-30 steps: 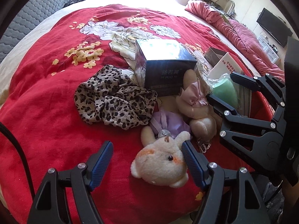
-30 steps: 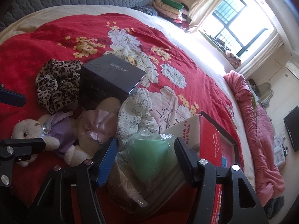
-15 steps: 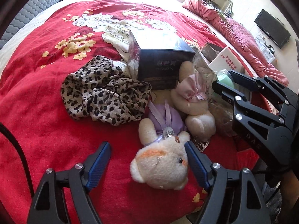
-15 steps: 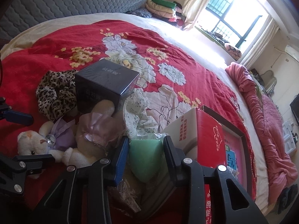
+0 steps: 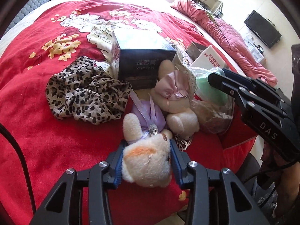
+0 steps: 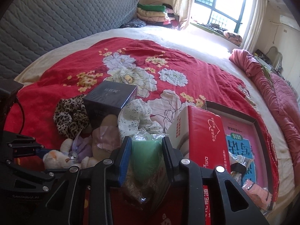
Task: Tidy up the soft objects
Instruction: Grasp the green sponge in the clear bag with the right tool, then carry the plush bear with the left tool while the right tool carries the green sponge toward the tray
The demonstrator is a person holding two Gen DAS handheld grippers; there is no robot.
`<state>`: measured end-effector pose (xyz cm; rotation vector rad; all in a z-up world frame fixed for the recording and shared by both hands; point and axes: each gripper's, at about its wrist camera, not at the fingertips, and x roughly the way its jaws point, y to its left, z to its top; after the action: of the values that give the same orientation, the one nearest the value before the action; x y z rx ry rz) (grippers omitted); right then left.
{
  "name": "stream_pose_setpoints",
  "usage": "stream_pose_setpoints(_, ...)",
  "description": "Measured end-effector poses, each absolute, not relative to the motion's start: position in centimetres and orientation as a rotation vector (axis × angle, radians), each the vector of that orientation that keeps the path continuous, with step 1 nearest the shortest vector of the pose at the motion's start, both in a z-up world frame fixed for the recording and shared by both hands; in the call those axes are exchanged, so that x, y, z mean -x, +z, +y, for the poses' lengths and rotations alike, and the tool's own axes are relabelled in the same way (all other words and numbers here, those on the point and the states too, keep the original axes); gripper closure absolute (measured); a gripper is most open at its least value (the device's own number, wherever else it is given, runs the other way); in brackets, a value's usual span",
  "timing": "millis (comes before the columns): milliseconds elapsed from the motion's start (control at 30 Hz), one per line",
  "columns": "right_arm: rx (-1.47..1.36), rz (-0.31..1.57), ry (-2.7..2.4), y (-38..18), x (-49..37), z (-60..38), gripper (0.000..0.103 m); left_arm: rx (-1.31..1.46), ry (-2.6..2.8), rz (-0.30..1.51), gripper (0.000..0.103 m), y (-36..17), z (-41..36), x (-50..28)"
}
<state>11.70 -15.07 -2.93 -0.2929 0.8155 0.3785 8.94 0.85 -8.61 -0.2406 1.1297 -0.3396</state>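
just starting, by the look of it. nothing sorted yet, as far as can be seen: all the soft things in one messy heap on the red flower blanket [image 5: 46, 135].

left gripper [image 5: 146, 161] closing on the head of the white teddy bear [image 5: 146, 159], blue pads touching both sides of it. body in the purple dress lying flat on the blanket, right by the beige bear with the pink bow [image 5: 174, 97].

right gripper [image 6: 146, 159] closing on the green soft thing in a clear plastic bag [image 6: 146, 157], pads pressed on its sides. hard to tell what the green thing is. just beside the red and white carton [image 6: 202, 131].

left to do: leopard print cloth [image 5: 84, 91] by the dark box [image 5: 144, 63], the beige bear, and the pale flowery cloth [image 6: 136, 118]. no sure place for them to be seen; maybe the open flat box [image 6: 256, 123] on the right.
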Motion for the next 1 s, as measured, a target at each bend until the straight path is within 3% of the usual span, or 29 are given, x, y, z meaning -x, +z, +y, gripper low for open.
stream_pose_setpoints(733, 0.185, 0.860, 0.451, -2.7, -10.5, -15.7, 0.069, 0.224, -0.308, 1.064, 0.060, -6.2, 1.4, -6.9)
stream_pose_setpoints(1000, 0.238, 0.869, 0.430, -3.6, -10.8, -15.0, 0.060, 0.219, -0.306, 1.065, 0.060, -6.2, 1.3, -6.9)
